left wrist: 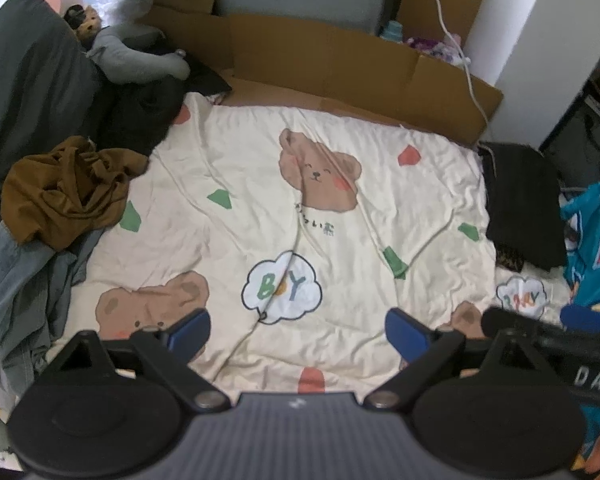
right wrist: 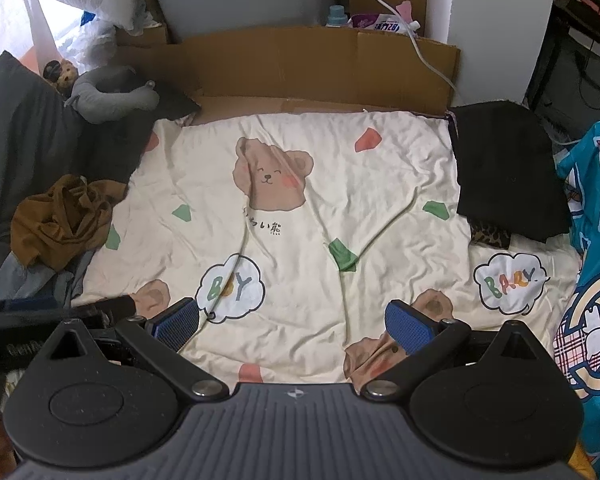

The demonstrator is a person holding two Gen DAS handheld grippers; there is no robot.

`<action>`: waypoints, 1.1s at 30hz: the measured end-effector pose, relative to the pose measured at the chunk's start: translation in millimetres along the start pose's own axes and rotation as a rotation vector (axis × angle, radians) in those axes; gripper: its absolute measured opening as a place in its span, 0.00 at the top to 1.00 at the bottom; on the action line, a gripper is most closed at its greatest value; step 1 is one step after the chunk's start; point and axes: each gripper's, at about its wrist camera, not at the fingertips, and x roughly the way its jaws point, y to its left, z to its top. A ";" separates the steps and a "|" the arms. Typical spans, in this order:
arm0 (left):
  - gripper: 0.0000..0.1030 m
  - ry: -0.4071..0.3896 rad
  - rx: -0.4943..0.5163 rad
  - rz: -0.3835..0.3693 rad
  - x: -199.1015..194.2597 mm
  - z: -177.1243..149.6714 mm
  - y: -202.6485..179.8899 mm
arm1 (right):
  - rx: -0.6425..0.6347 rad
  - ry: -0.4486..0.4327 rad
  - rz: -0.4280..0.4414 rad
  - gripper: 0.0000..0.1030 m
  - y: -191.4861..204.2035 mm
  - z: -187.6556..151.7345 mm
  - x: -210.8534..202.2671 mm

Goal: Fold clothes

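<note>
Item one, far left: a heap of unfolded clothes. We list a brown garment (left wrist: 66,192) crumpled on top, denim (left wrist: 16,280) beneath it at the near left edge, and dark fabric (left wrist: 140,120) behind. The brown garment is bunched so tightly that we cannot give it a long axis or a heading; no collar or hem can be picked out.

Item two, centre: the cream bear-print sheet (left wrist: 228,240), wrinkled, with no garment laid on it. We judge this the working surface.

Item three, near centre: our left gripper (left wrist: 298,330), jaws spread wide over the sheet, nothing between the blue pads. Our right gripper (right wrist: 292,326) hangs just beside it, likewise released and empty.

Item four, right: a black folded garment (right wrist: 504,172) at the sheet's right edge, lying flat with squared sides over a leopard-print piece (right wrist: 490,236). Its long axis runs from the near edge toward the cardboard (right wrist: 320,64) at the back.

Item five, far right: a teal printed cloth (right wrist: 596,220), purpose unclear.

Progress, as we judge it: the black stack looks done; the left heap remains, with the brown garment the likeliest next pick.
</note>
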 end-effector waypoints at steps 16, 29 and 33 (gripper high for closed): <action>0.06 0.012 0.000 -0.004 4.8 5.4 1.8 | 0.018 0.014 0.022 0.01 -0.8 1.7 -1.3; 0.06 0.017 0.001 -0.004 4.3 5.7 2.5 | 0.024 0.018 0.027 0.01 -0.3 2.6 -1.2; 0.06 0.018 -0.007 -0.003 2.9 3.7 1.5 | 0.015 0.020 0.035 0.01 -9.3 1.2 -1.5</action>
